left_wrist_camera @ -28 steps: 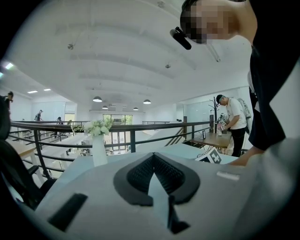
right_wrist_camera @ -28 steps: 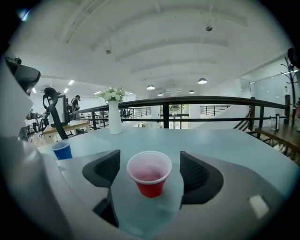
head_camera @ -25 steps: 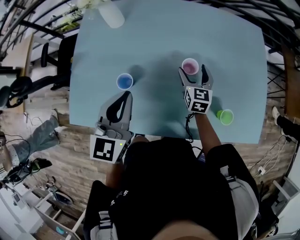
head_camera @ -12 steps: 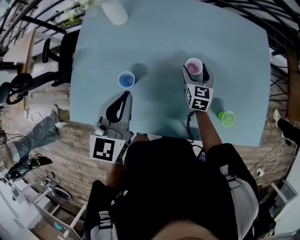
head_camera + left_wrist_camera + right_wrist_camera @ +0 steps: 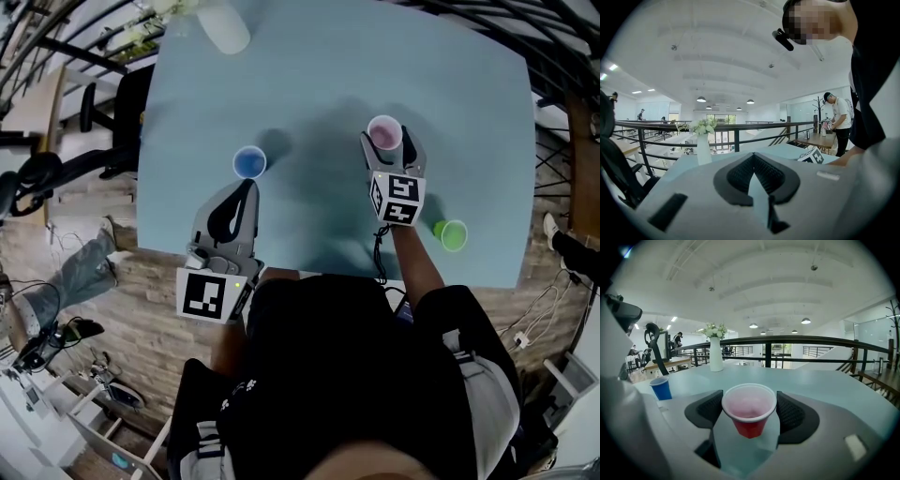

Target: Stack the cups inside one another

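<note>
Red cup (image 5: 749,420): sitting on the bench (image 5: 309,84).
Right tool (image 5: 750,398): jaws just been closing around it, not squeezing yet.
Left tool (image 5: 249,187): idling, pinched shut.
Meaning: pickup's starting, I reckon.

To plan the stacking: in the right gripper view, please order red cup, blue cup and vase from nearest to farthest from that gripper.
1. Red cup, between the fingers.
2. Blue cup, on the left.
3. Vase, far back left.

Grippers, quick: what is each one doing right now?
Left gripper: fingers closed, holding nothing.
Right gripper: fingers open around the red cup; they have just been closing, and no squeeze shows yet.
</note>
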{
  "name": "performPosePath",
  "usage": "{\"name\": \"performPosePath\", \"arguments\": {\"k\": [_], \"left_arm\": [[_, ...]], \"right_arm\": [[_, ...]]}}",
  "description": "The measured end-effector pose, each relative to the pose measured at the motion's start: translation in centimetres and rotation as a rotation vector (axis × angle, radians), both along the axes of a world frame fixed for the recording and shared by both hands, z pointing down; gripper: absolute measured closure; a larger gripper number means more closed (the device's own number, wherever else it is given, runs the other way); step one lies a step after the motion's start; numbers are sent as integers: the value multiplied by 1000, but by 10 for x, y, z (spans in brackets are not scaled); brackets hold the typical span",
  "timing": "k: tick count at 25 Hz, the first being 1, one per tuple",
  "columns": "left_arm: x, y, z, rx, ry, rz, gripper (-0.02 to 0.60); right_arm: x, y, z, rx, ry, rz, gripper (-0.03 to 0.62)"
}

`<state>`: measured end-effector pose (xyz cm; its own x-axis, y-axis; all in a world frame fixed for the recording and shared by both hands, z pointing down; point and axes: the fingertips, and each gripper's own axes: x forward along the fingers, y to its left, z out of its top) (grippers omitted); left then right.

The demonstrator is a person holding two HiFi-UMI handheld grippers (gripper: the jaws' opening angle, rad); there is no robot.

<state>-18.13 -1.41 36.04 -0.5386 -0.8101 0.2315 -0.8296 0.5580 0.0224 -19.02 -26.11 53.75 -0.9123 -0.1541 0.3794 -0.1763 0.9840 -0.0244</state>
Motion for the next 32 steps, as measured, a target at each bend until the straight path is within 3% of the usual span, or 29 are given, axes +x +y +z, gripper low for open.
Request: {"name": "performPosePath", "arguments": {"k": [24,32], "left_arm": [[-26,9,-16,79,-14,187,589],[-22,22,-16,102,2,178,589]], "right_arm": [[26,59,-72,22,-85,35,226],[31,87,-99,29,-123,-15,226]]}}
